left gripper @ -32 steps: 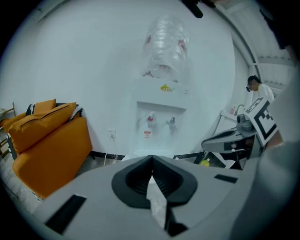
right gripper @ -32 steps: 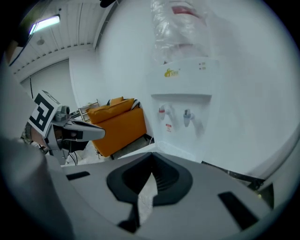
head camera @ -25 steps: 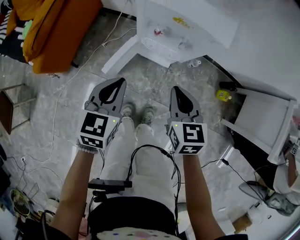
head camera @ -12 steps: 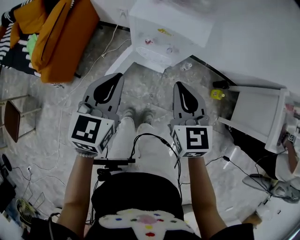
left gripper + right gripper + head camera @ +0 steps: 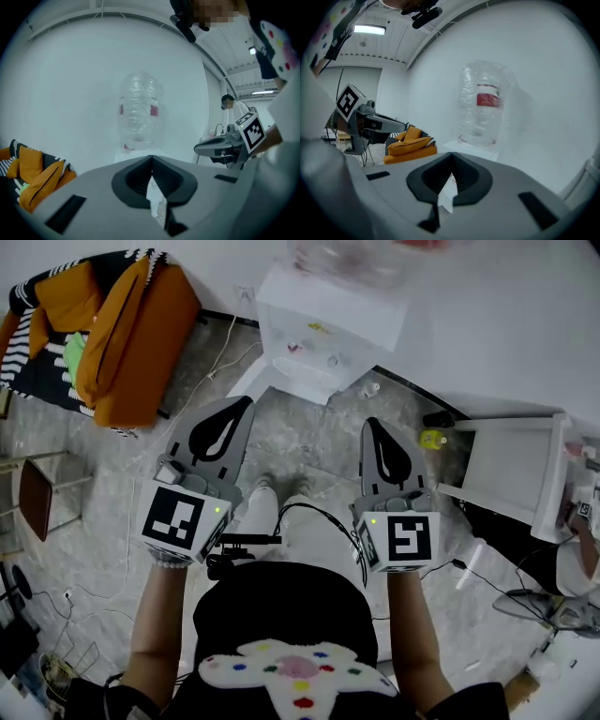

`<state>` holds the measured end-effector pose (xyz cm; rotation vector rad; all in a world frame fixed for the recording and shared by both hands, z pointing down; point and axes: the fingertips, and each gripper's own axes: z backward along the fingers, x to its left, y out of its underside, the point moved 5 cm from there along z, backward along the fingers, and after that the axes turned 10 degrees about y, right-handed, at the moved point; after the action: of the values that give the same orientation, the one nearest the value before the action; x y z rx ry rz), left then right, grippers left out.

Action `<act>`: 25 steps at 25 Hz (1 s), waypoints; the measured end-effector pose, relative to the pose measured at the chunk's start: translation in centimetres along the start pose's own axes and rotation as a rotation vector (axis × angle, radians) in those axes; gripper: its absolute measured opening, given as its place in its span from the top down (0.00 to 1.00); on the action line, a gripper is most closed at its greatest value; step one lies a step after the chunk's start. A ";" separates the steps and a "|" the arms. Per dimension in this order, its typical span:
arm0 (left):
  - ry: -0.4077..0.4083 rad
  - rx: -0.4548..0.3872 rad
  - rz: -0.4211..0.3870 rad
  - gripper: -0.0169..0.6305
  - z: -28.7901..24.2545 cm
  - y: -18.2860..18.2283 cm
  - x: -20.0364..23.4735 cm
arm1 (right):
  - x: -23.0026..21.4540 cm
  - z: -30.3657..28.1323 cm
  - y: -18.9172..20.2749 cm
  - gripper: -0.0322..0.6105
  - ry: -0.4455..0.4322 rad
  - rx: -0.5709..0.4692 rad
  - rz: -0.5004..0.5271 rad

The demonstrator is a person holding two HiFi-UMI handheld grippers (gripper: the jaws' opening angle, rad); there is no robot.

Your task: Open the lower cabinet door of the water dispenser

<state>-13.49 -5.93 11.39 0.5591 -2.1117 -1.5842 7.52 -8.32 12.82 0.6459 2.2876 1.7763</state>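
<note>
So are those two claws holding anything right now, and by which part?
Nothing is held. The left gripper and the right gripper both have their jaws shut together, empty, short of the water dispenser.

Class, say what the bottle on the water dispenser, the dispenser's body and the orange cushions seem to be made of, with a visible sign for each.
Bottle: clear, crinkled plastic; the wall shows through it.
Dispenser body: smooth white panels, probably plastic or painted metal; the look leaves it open.
Orange cushions: soft matte fabric, with sagging folds.
</note>
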 end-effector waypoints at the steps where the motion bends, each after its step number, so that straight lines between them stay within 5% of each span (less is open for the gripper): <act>1: 0.002 -0.016 -0.007 0.95 0.0 -0.6 -0.1 | 0.0 0.2 -0.2 0.95 -0.002 0.001 0.002; 6: -0.011 -0.036 -0.011 0.95 0.9 -1.9 -0.5 | 0.0 1.2 -0.2 0.94 -0.015 0.071 0.009; 25: -0.010 -0.018 0.020 0.95 1.4 -1.0 0.6 | 0.5 1.0 -1.6 0.95 -0.010 0.060 -0.052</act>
<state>-14.69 -5.44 10.18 0.5231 -2.1011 -1.5967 7.12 -7.58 11.09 0.5983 2.3368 1.6832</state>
